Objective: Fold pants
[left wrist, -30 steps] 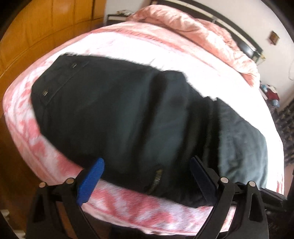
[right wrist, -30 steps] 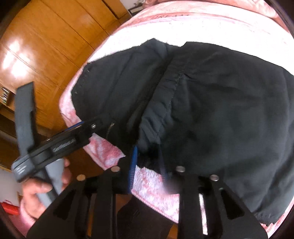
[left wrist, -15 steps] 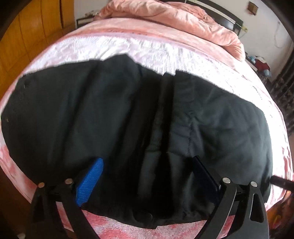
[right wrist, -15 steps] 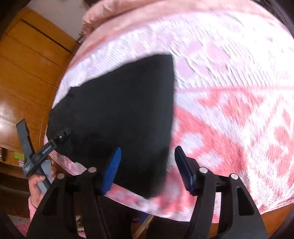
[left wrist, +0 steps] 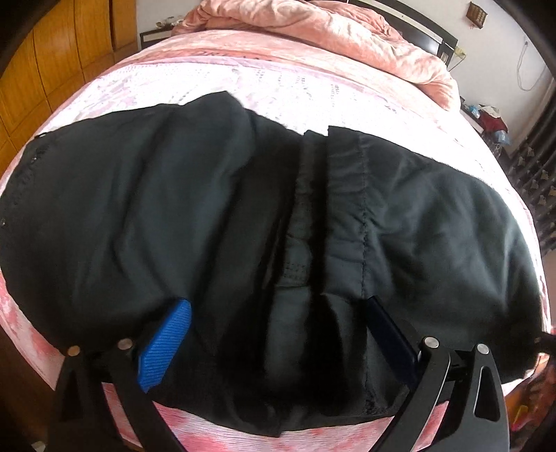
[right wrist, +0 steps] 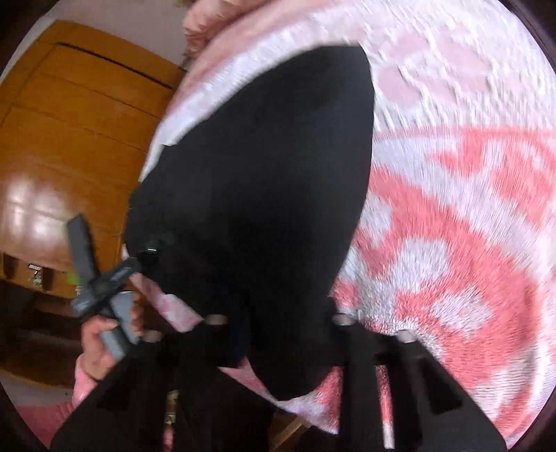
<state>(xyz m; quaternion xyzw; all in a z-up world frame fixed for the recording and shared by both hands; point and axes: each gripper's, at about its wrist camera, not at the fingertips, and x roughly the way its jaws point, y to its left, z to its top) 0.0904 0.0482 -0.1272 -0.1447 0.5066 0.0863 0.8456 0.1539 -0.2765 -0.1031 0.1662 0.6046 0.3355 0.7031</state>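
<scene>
Your left gripper (left wrist: 274,333) gapes wide over the pants (left wrist: 243,226), which lie across the pink bed (left wrist: 295,87); your right gripper (right wrist: 278,323) is closing on their near edge; quilt (left wrist: 330,31) beyond, wardrobe (right wrist: 69,121) alongside.

Bed surface: my pants (left wrist: 215,215) cover the near half of the bedspread (left wrist: 288,87), spread wide across it. Beyond them the bedspread is bare up to the heaped pink quilt (left wrist: 333,31), which blocks the far end. Wooden wardrobe (left wrist: 52,69) closes off the left side. On my right, open bedspread (right wrist: 451,208) lies just beside the pants' edge. My left gripper (left wrist: 274,333) stands wide open over the near hem. My right gripper (right wrist: 278,323) is closing, black cloth between its jaws. My left hand (right wrist: 104,340) sits below the bed's corner.
</scene>
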